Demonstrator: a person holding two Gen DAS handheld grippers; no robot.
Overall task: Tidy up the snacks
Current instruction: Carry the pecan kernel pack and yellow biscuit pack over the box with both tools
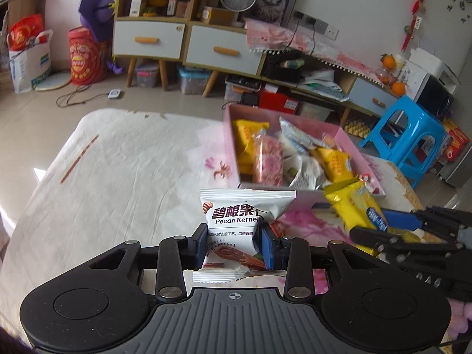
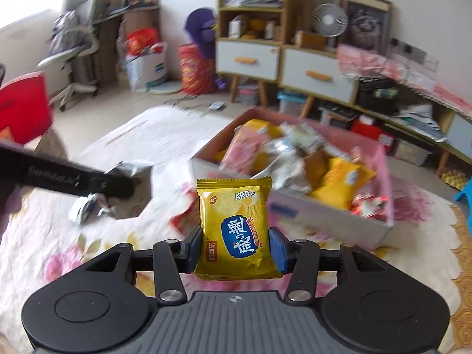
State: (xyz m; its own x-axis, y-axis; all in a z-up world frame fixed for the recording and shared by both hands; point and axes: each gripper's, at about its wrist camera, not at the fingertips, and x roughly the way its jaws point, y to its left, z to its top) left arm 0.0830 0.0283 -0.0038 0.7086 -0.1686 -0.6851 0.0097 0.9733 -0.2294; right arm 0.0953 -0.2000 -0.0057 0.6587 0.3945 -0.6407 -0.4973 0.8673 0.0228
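Note:
My left gripper is shut on a white pecan kernel packet, held upright above the floral cloth. My right gripper is shut on a yellow cracker packet; that packet also shows in the left wrist view, with the right gripper just right of the left one. The pink snack box holds several yellow, pink and silver packets and stands just beyond both grippers; it also shows in the right wrist view. The left gripper's arm shows at the left of the right wrist view.
The floral cloth covers the surface. A blue stool stands to the right of the box. White cabinets and floor clutter line the far wall. A red object sits at the left.

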